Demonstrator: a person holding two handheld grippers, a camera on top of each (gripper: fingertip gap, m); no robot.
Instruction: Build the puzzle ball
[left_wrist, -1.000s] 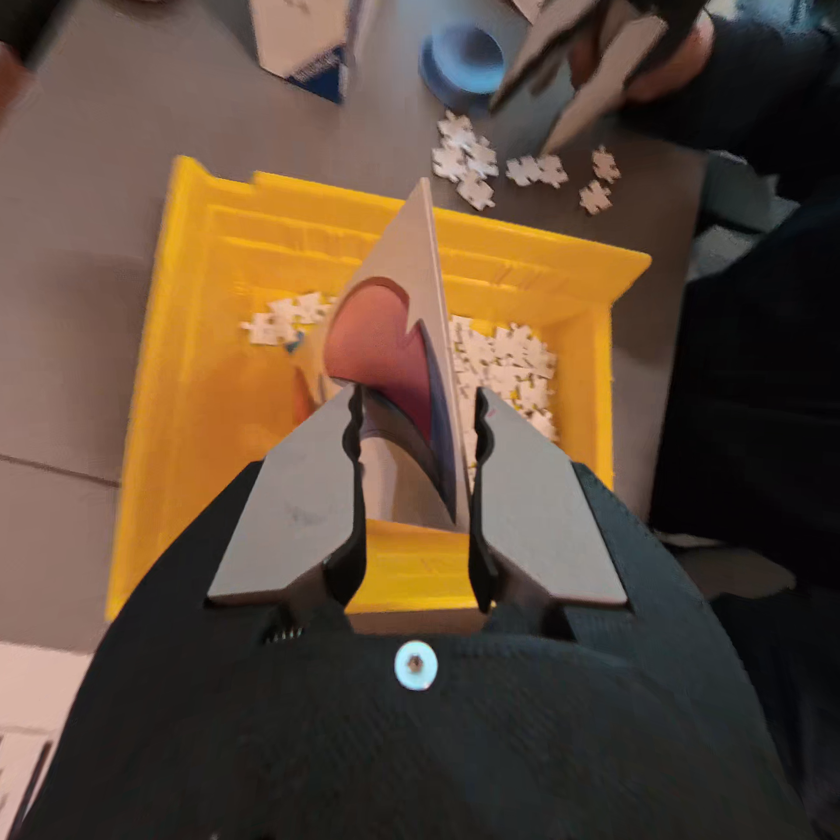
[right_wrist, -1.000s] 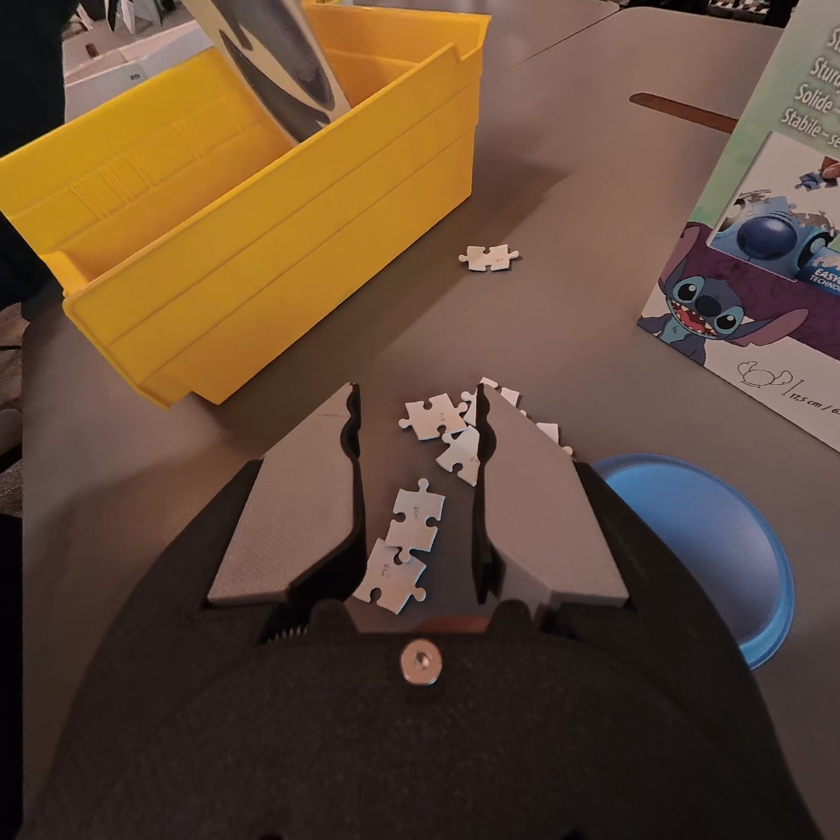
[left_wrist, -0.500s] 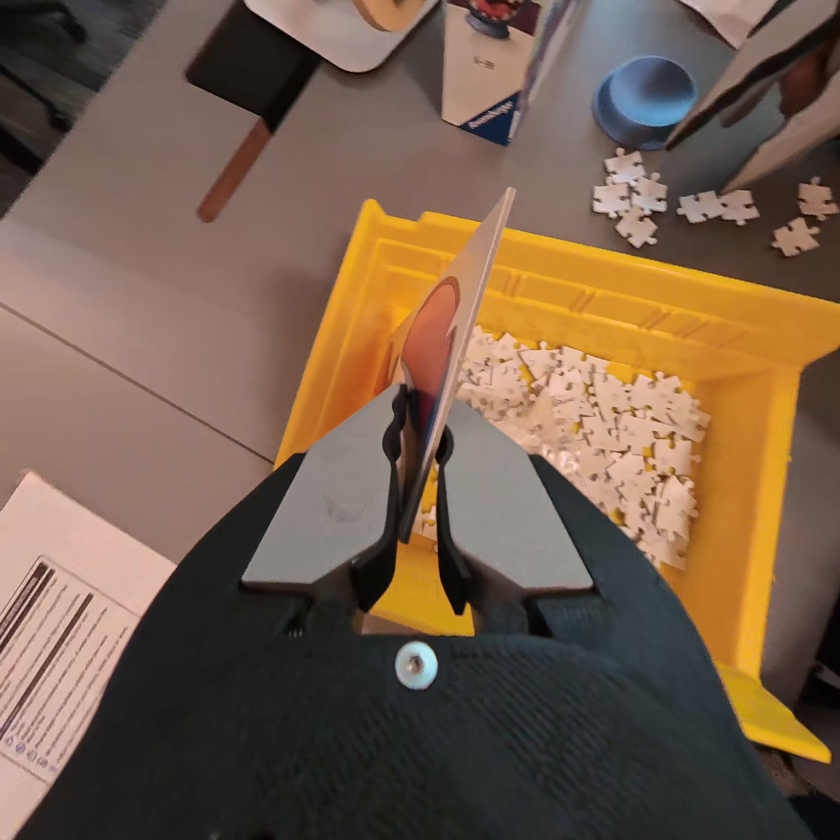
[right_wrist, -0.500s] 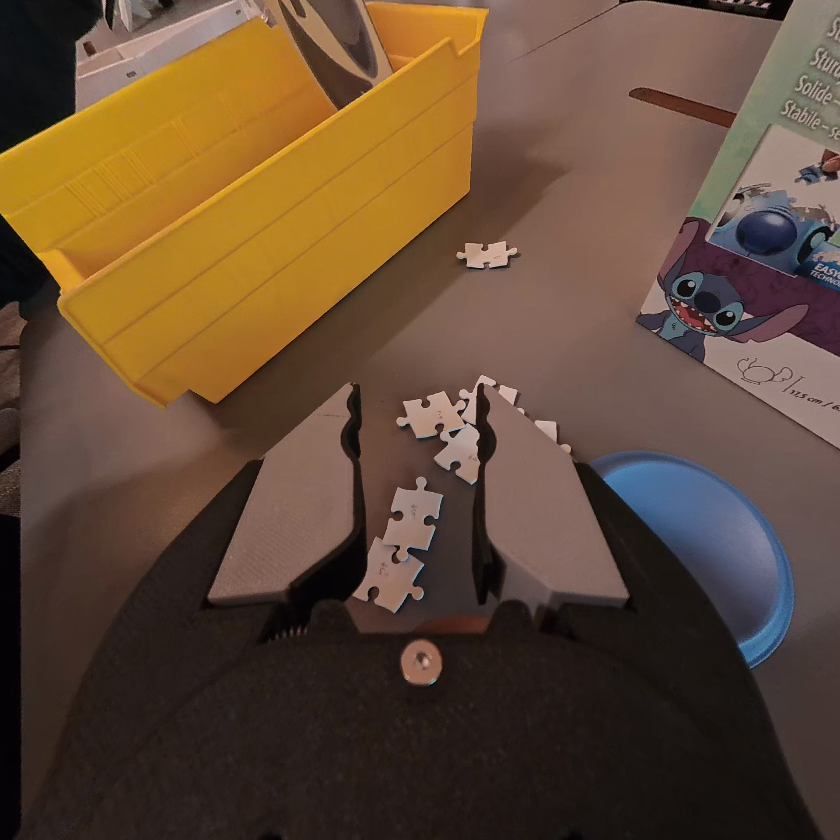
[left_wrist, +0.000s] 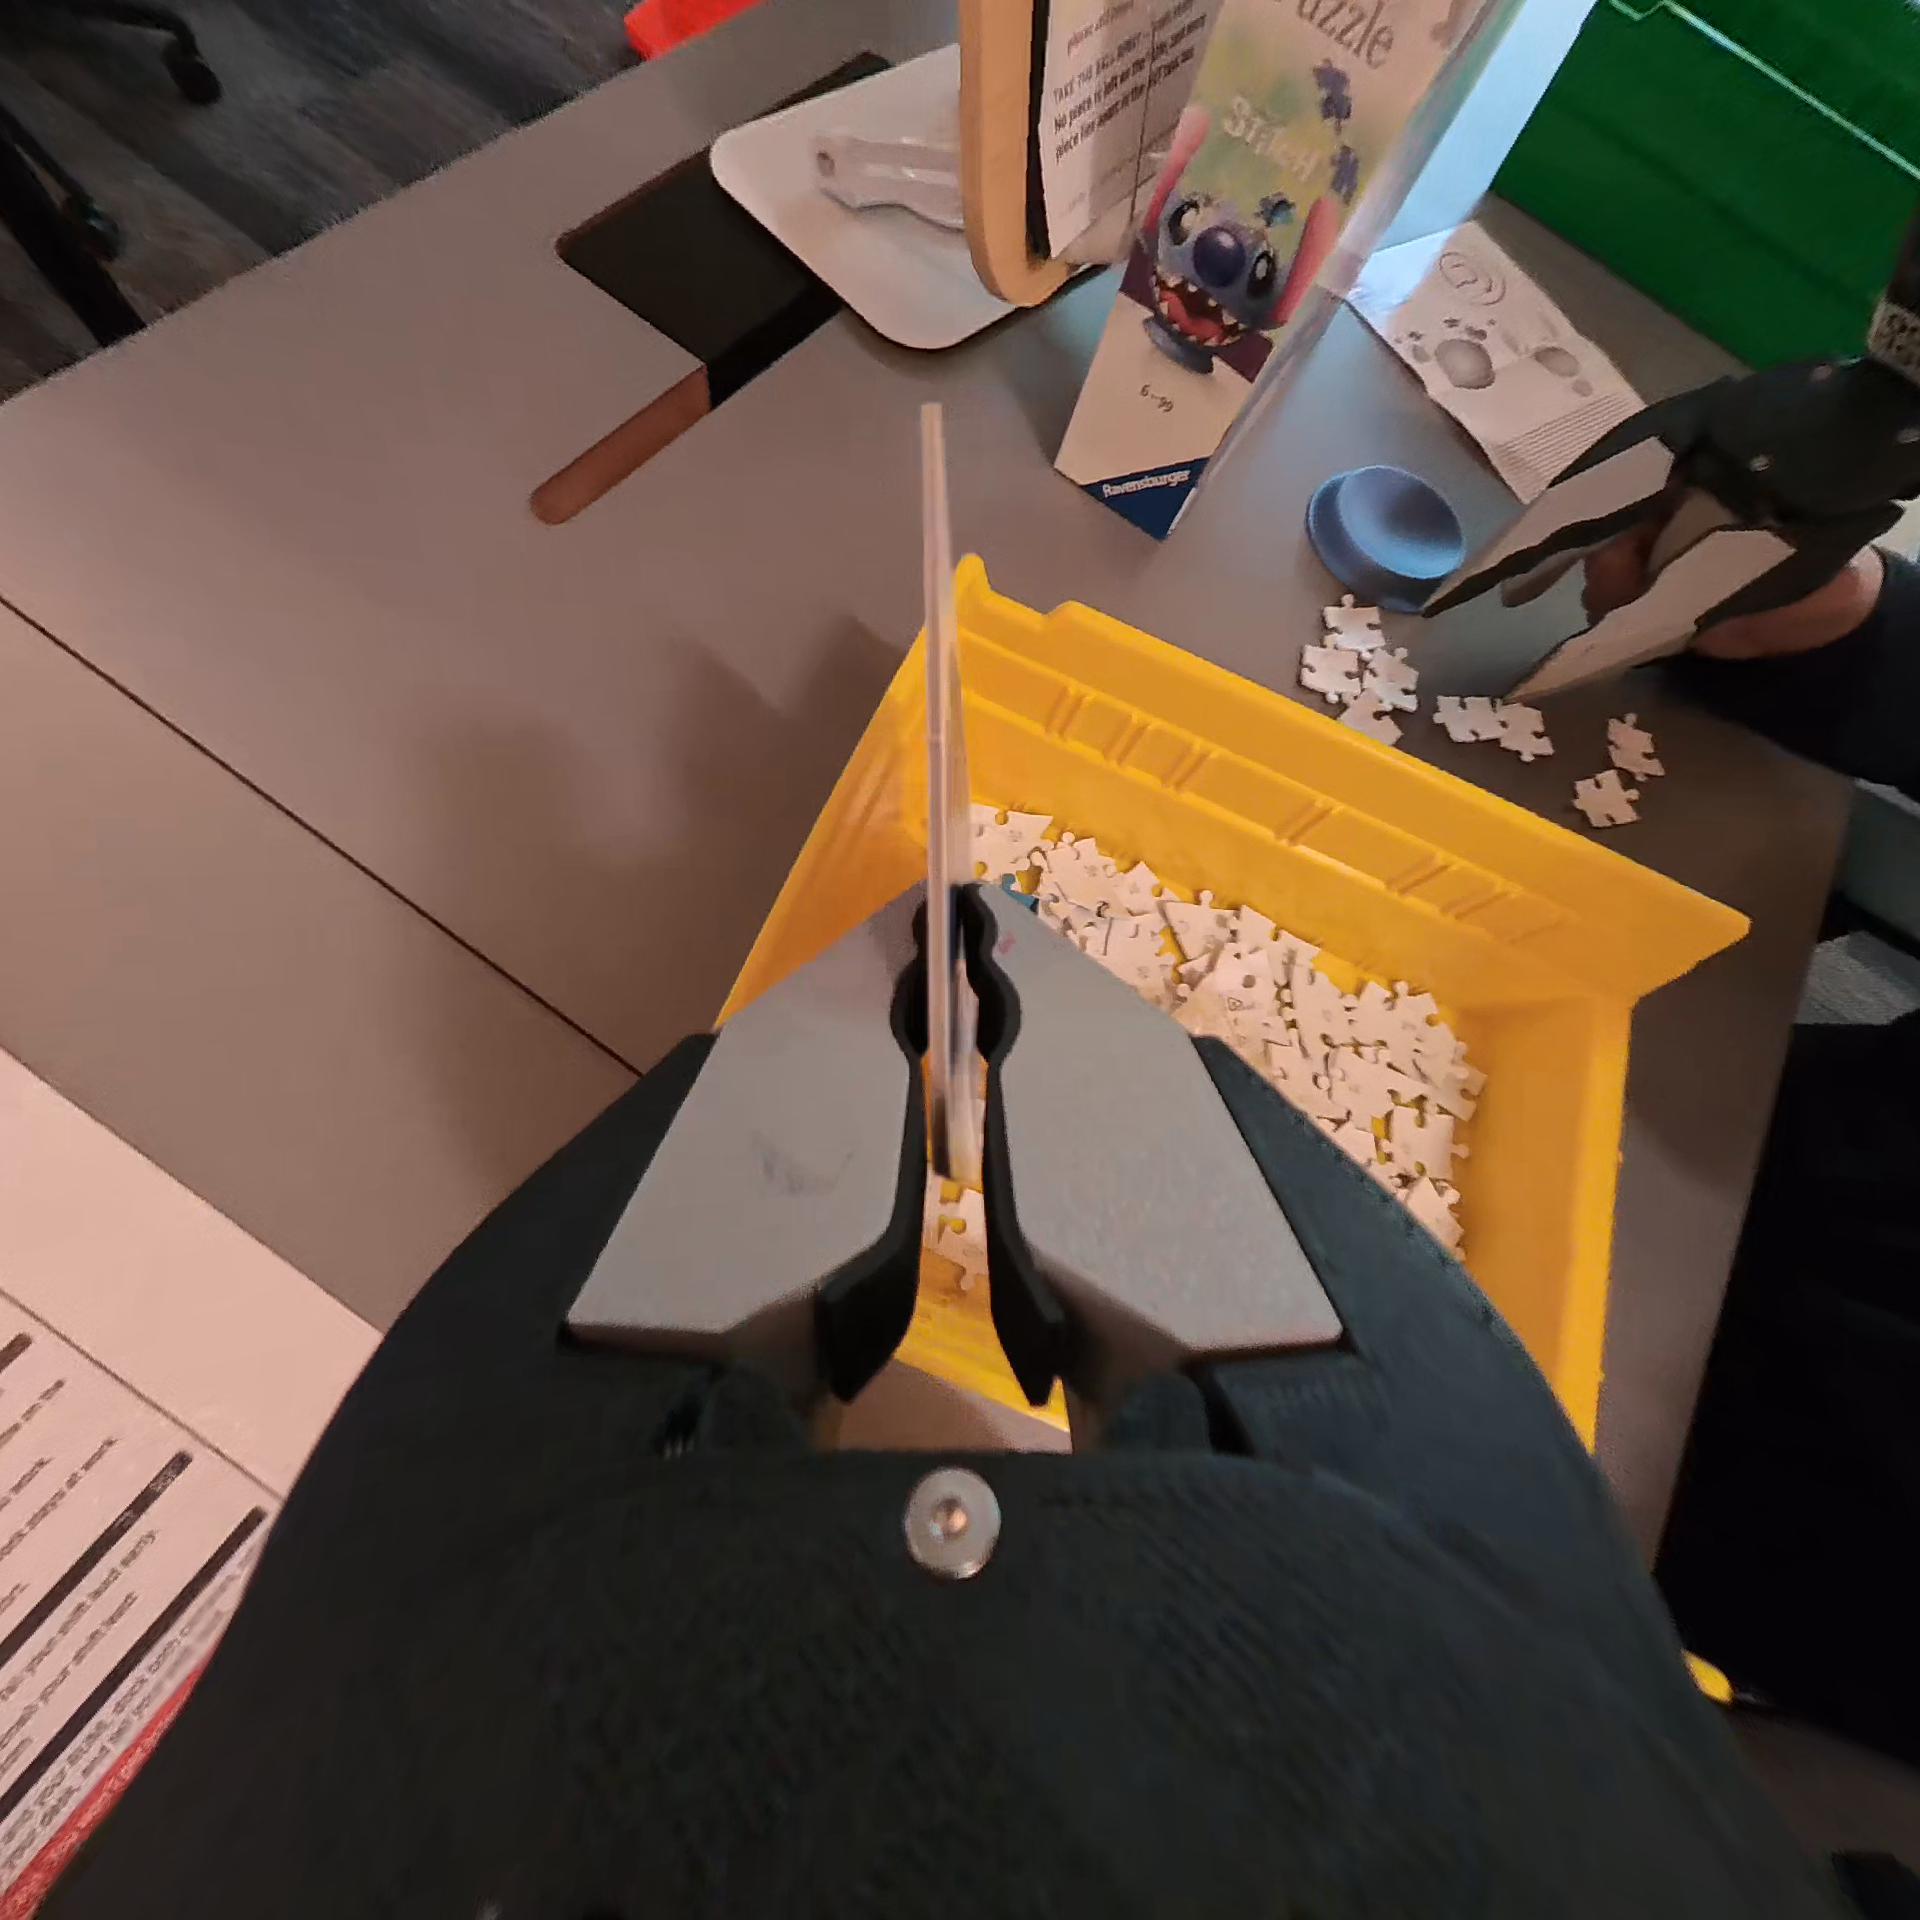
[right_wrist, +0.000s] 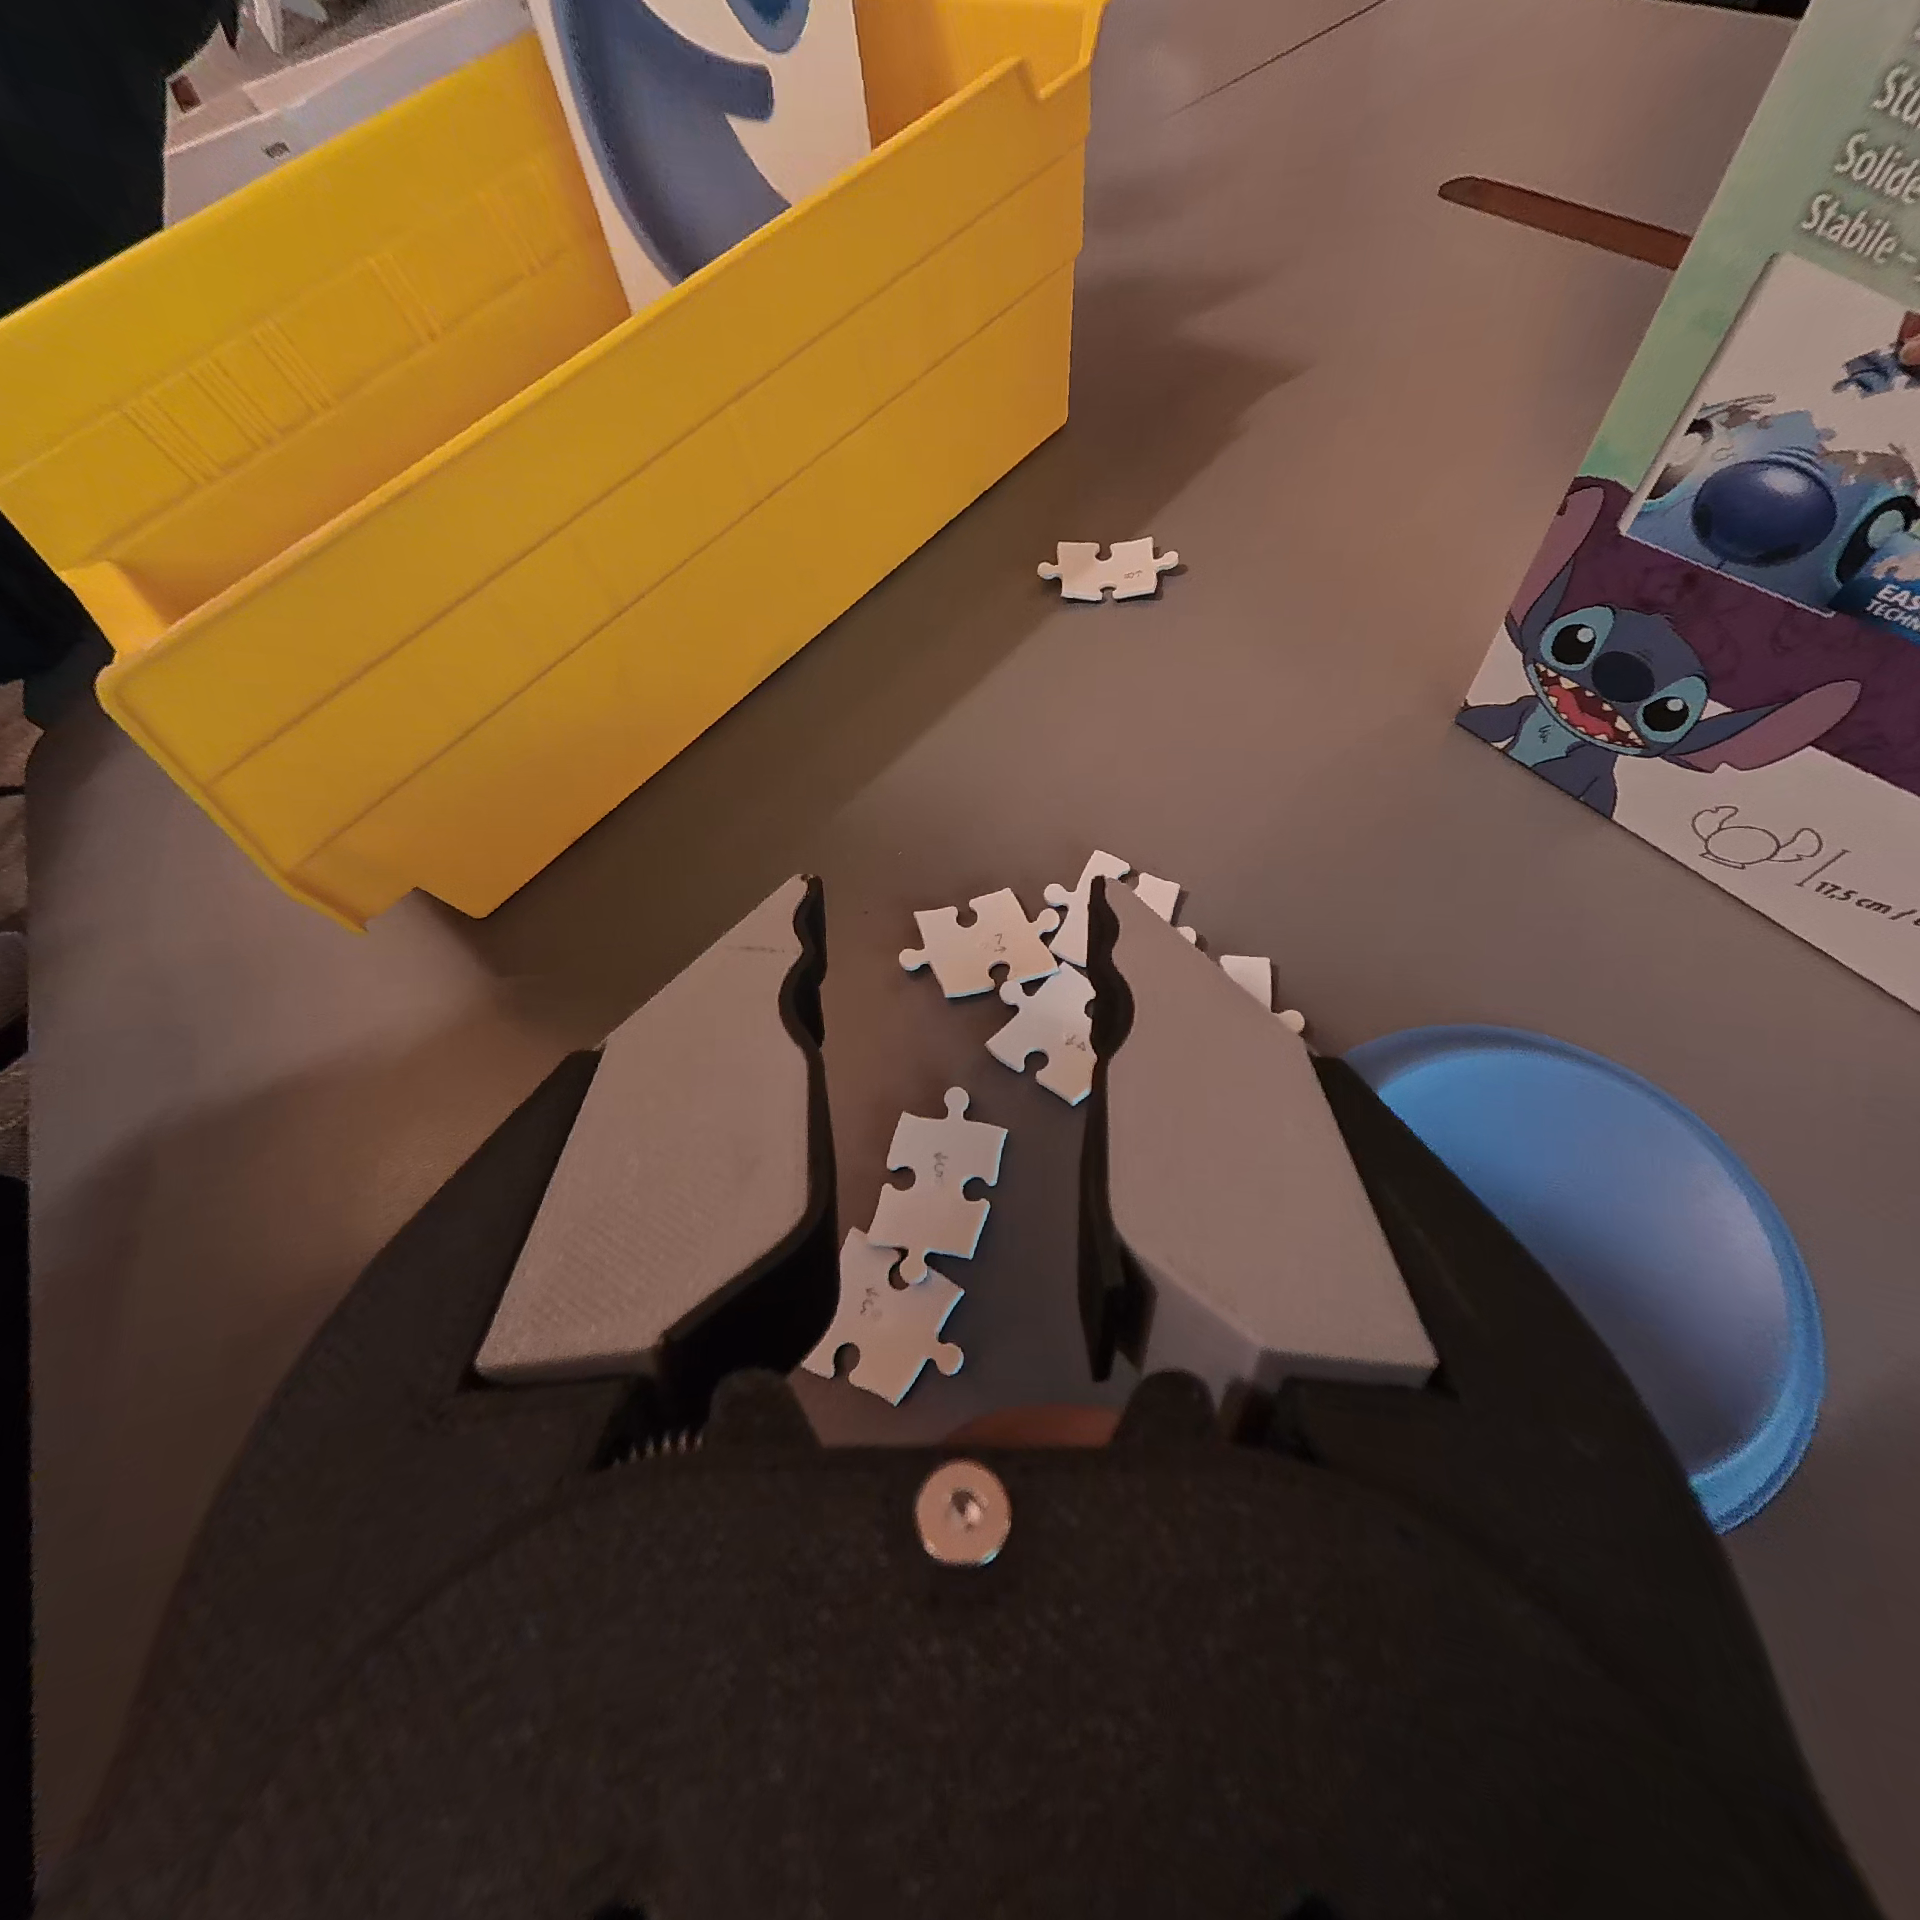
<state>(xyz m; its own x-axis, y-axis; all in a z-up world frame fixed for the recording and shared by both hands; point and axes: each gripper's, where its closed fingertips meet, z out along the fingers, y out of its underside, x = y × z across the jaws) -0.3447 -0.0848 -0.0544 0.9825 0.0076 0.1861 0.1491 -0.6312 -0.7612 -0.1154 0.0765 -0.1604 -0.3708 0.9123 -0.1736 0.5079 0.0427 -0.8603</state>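
A: What do we hold here?
B: Our left tongs (left_wrist: 948, 914) are clenched on a thin card (left_wrist: 938, 665), seen edge-on, standing upright over the bin (left_wrist: 1299, 769) at its 9 o'clock wall. Our right tongs (right_wrist: 956, 914) are released, hovering low over loose pieces (right_wrist: 982, 945) on the counter (right_wrist: 1299, 436).

A: Where is the puzzle itself?
B: Mostly unbuilt: a heap of pieces (left_wrist: 1288, 1018) lies in the bin, and a joined pair (right_wrist: 909, 1236) sits between the right fingers. The blue stand (right_wrist: 1600, 1247) is at 3 o'clock of them, the box (right_wrist: 1745, 582) at 1 o'clock.

A: Which step is this?
B: We judge it early sorting. Next, the card likely must leave the bin, freeing the left tongs to join pieces.
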